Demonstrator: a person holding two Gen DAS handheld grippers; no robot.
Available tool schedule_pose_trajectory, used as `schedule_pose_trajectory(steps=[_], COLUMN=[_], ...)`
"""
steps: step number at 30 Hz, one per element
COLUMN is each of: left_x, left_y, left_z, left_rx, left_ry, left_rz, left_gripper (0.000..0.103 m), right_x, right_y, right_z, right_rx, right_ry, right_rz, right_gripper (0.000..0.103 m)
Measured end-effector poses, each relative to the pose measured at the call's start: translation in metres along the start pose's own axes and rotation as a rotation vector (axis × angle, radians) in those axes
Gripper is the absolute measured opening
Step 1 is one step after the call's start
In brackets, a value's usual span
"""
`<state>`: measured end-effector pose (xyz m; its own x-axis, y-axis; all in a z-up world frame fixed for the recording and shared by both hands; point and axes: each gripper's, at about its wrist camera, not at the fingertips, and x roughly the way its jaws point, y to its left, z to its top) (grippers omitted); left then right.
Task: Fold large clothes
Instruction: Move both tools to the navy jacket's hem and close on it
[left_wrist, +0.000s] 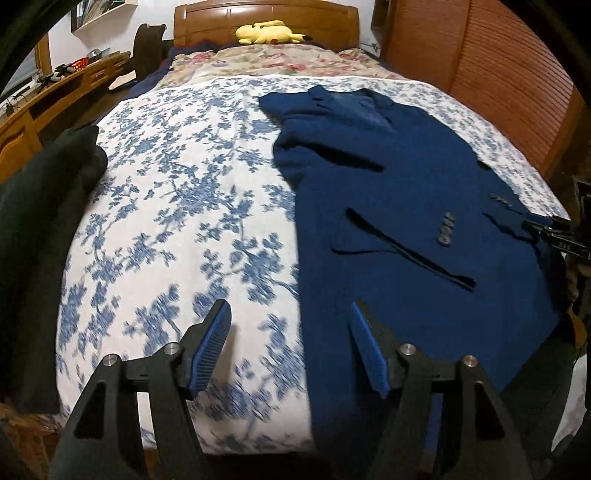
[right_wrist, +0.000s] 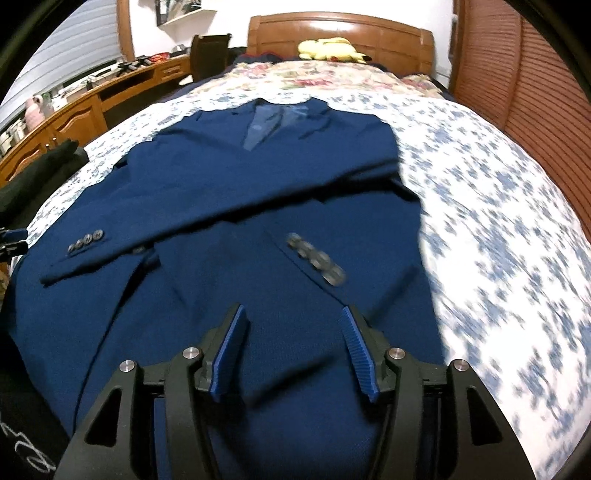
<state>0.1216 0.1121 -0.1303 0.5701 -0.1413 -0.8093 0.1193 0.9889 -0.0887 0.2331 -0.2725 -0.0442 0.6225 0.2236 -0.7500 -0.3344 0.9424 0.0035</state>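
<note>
Two grippers hung over a bed (left_wrist: 177, 155) covered with a white sheet printed in blue flowers, each tilted steeply down toward it. A dark blue jacket (left_wrist: 388, 192) lay flat on that sheet, collar toward the wooden headboard (left_wrist: 266, 16) at the top of the frame, both sleeves folded in across the front.

From the left wrist view, the left gripper (left_wrist: 290, 314) stood spread in the lower middle of the frame, nothing between its blue ribbed pads. Its left pad sat over bare sheet, its right pad over the jacket's near left edge; whether that pad touched the cloth could not be told. The jacket filled the right half of this view, and a black garment (left_wrist: 40, 229) lay at the left edge.

From the right wrist view, the right gripper (right_wrist: 293, 317) was also spread, both pads over the lower front of the jacket (right_wrist: 258, 177), with only flat cloth showing in the gap and none of it pinched. One sleeve cuff with a row of buttons (right_wrist: 85, 242) lay at middle left, a second row of buttons (right_wrist: 317, 258) just above the right pad. Part of the left gripper showed at the far left edge.

A yellow plush toy (left_wrist: 267, 31) rested by the headboard, and a wooden desk (right_wrist: 92, 107) ran along the upper left.
</note>
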Motion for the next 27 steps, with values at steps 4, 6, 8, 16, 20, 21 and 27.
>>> schedule_pose_trajectory(steps=[4,6,8,16,20,21,27], left_x=[-0.006,-0.01,-0.014,-0.019,-0.017,-0.017,-0.015], left_y=[-0.009,-0.012,-0.014,-0.02,-0.021,-0.02,-0.017], left_z=[-0.011,-0.014,-0.017,-0.031,-0.039,-0.04,-0.047], left_rx=[0.011,0.013,0.014,0.021,0.029,0.025,0.001], left_ry=[-0.009,-0.016,-0.023,-0.025,-0.018,-0.017,-0.018], left_rz=[-0.025,-0.037,-0.05,-0.074,-0.072,-0.07,-0.081], left_gripper=[0.067,0.067,0.067,0.056,0.046,0.046,0.046], right_x=[-0.029,-0.041,-0.05,-0.067,-0.066,-0.065,-0.059], right_y=[-0.023,-0.033,-0.042,-0.046,-0.042,-0.04,-0.035], right_z=[-0.017,-0.024,-0.032,-0.056,-0.062,-0.063,-0.066], right_rx=[0.028,0.041,0.057,0.087,0.073,0.064,0.038], right_ry=[0.018,0.03,0.039,0.053,0.071,0.072,0.084], right_rz=[-0.043,-0.06,-0.07,-0.031,-0.01,-0.011,-0.02], right_gripper=[0.056,0.056,0.056,0.056,0.056,0.056,0.056])
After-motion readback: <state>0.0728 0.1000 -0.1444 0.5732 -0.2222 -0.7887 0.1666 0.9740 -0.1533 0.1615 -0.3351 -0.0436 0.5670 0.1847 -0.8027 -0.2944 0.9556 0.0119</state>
